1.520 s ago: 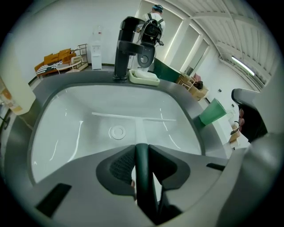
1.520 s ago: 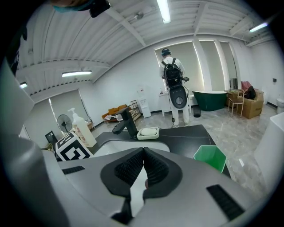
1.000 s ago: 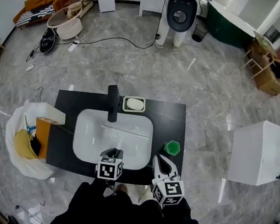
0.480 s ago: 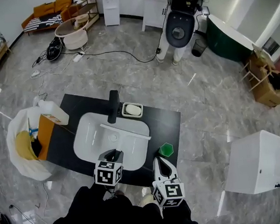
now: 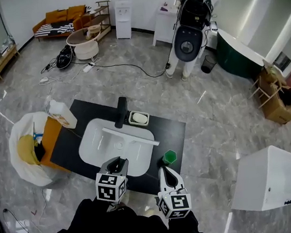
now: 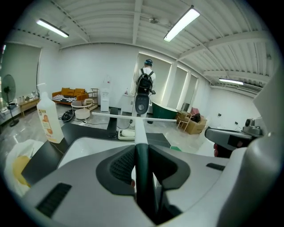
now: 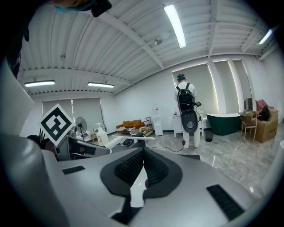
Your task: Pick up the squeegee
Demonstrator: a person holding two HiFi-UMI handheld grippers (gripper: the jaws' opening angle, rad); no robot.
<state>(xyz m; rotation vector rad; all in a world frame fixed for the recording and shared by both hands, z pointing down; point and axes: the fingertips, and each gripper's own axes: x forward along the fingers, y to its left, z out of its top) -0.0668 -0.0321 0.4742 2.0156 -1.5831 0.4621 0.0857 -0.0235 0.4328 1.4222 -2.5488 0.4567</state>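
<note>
Since the squeegee (image 5: 128, 137) is the main thing here: it's a T-shaped tool with a long, thin white blade bar across the top. A white neck runs back from the bar into a dark green-black handle. The bar sits over the white sink (image 5: 93, 144), running from far-left to near-right across the basin, with the handle pointing back toward the near edge of the black counter (image 5: 173, 131).

The left gripper (image 5: 118, 165) has it. In the left gripper view the jaws are only partly open and clamped on that dark handle (image 6: 142, 177), pads pressing it from both sides, and the neck and bar stick straight out ahead toward the far side.

The right gripper (image 5: 163, 170) hovers just to the right of the left one, over the near edge of the counter and next to a small green thing (image 5: 169, 157). Its own view shows the pads (image 7: 155, 166) closed together with nothing gripped. The squeegee's white bar shows off to its left there, near a black faucet (image 5: 120, 112).
</note>
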